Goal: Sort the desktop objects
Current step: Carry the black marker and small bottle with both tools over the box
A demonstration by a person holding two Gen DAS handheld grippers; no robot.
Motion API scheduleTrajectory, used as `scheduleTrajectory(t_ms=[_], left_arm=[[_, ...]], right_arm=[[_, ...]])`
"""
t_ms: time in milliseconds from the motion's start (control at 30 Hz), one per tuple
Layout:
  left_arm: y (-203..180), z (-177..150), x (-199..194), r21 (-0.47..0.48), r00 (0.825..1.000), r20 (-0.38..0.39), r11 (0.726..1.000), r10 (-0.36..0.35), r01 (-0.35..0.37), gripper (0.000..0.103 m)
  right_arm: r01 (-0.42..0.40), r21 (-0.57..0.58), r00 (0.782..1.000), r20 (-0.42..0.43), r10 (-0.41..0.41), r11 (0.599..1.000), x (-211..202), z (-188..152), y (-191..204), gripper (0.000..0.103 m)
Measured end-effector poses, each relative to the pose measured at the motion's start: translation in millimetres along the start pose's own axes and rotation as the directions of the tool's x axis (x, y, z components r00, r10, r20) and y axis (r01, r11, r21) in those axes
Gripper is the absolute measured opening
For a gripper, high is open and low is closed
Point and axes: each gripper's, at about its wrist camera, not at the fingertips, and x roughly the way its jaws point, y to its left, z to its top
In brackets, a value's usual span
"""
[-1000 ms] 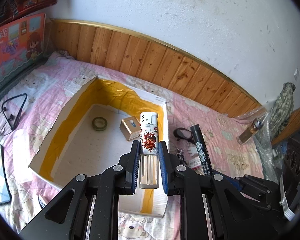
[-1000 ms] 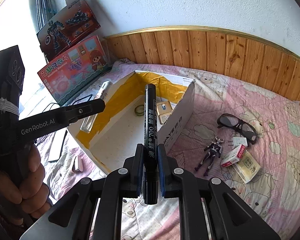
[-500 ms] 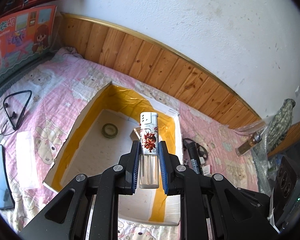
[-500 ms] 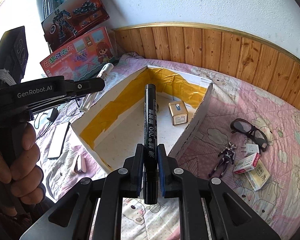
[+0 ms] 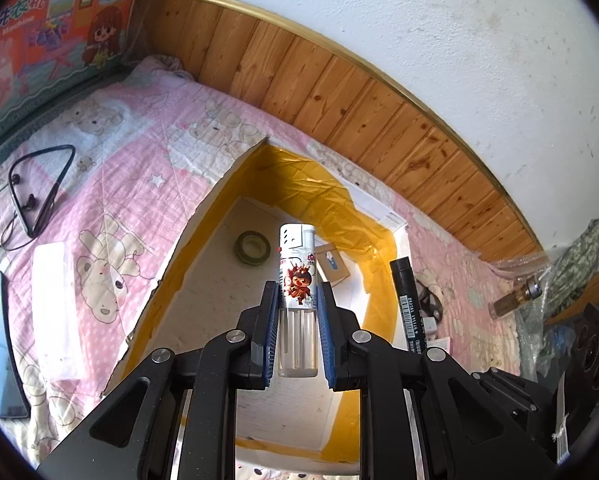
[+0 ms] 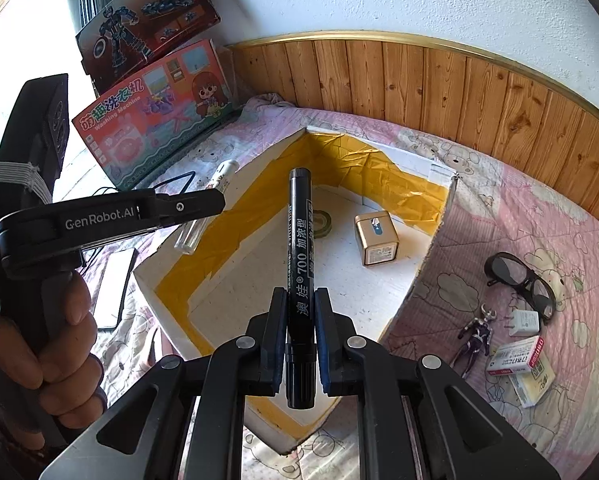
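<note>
A home bedroom: a pink teddy-print quilt (image 6: 539,216) covers a bed against wood wainscoting (image 6: 459,92) and a plastered wall, with boxed toys (image 6: 155,96) stacked at the quilt's far left corner

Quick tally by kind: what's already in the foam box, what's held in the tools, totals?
In the foam box:
tape roll: 1
gold box: 1
Held over it:
lighter, in the left tool: 1
black marker, in the right tool: 1
Total: 4
</note>
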Motion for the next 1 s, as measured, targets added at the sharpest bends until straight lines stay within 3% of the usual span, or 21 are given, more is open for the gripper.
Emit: scheduleTrajectory(t_ms=[600,1000], left_arm=[[20,4,33,-0.035,0.991,-0.105,0.996,0.080,-0.084,0.019],[18,11,30,0.094,0.968,-0.062,0.967,0.242,-0.236,0.019]], right_arm=[[-0.013,0.065,0.988,-0.153,0.023,0.998,63,39,-8,0.014],[0.021,0.111,0.971,-0.241,0.006,0.994,99,61,-13,0.014]])
